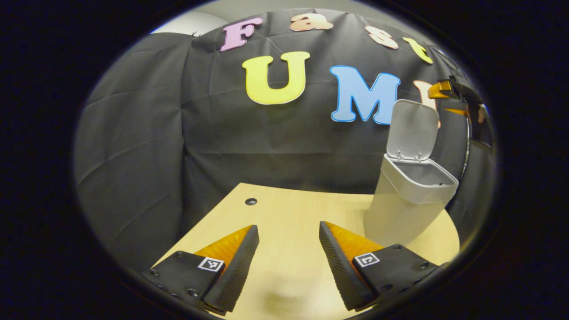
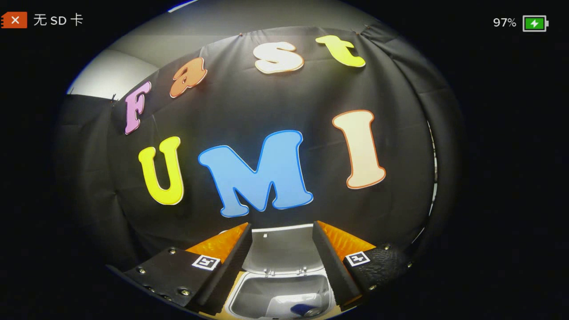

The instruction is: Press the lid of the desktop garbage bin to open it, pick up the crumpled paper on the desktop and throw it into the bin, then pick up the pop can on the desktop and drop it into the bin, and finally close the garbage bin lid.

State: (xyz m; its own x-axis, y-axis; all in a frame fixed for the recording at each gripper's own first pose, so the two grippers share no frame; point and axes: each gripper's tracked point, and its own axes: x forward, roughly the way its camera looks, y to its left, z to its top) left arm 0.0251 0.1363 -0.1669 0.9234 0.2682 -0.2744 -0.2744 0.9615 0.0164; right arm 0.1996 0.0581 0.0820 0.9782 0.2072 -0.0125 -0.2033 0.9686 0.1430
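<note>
The grey desktop bin (image 1: 402, 209) stands on the right of the wooden table (image 1: 284, 209), its lid (image 1: 411, 131) tipped up and open. My left gripper (image 1: 288, 226) hangs open over the bare tabletop, left of the bin, with nothing between its fingers. In the left gripper view, the right gripper (image 1: 440, 98) shows high up beside the raised lid. My right gripper (image 2: 281, 226) is open and empty above the bin's mouth (image 2: 249, 295), in front of the upright lid (image 2: 280, 251). Inside the bin lie something pale, like crumpled paper (image 2: 280, 306), and a blue object (image 2: 304, 309), apparently the pop can.
A small dark hole (image 1: 250, 201) sits in the tabletop near its far left edge. The black cloth wall hangs close behind the table and the bin.
</note>
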